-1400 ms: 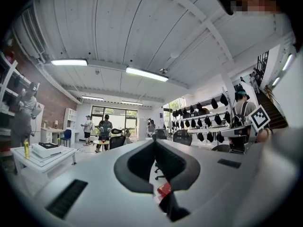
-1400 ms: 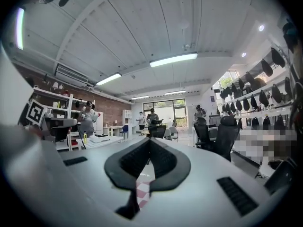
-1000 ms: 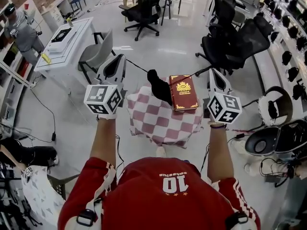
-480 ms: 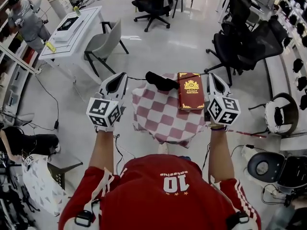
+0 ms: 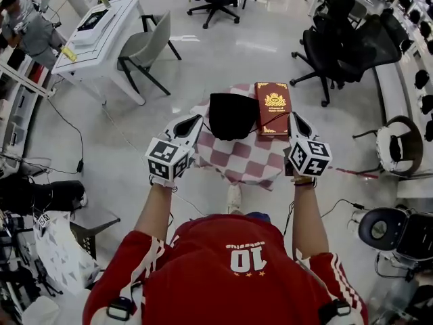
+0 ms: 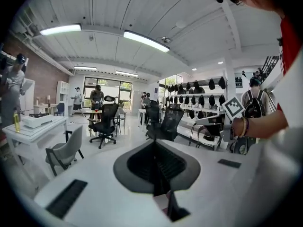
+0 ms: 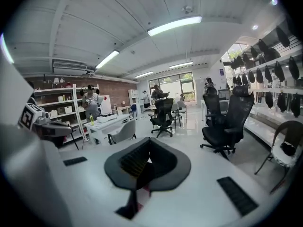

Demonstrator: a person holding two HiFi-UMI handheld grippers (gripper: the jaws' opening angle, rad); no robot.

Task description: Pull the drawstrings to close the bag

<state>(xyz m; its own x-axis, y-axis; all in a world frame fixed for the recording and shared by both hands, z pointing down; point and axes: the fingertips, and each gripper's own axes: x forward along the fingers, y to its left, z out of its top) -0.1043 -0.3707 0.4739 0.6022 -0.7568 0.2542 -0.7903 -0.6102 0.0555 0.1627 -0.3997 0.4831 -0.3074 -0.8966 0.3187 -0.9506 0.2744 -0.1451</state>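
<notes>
In the head view a black drawstring bag [image 5: 231,116] rests on the far part of a small table under a red-and-white checked cloth [image 5: 247,161]. A thin black cord runs from each side of the bag toward a gripper. My left gripper [image 5: 197,119] is just left of the bag, my right gripper [image 5: 292,117] to its right, beyond a red book [image 5: 272,105]. Both pairs of jaws are shut. A dark cord hangs from the closed left gripper [image 6: 154,174] in the left gripper view and from the closed right gripper [image 7: 141,167] in the right gripper view.
The red book lies on the cloth beside the bag's right side. A grey chair [image 5: 144,51] and a white desk [image 5: 101,32] stand at the far left. Black office chairs [image 5: 338,42] stand at the far right. A person [image 5: 27,29] stands by the shelves at the left.
The bag hung stretched between taut cords a second ago. Now it sits lower on the table, and both grippers have drawn in closer to it, still shut on the cords.
</notes>
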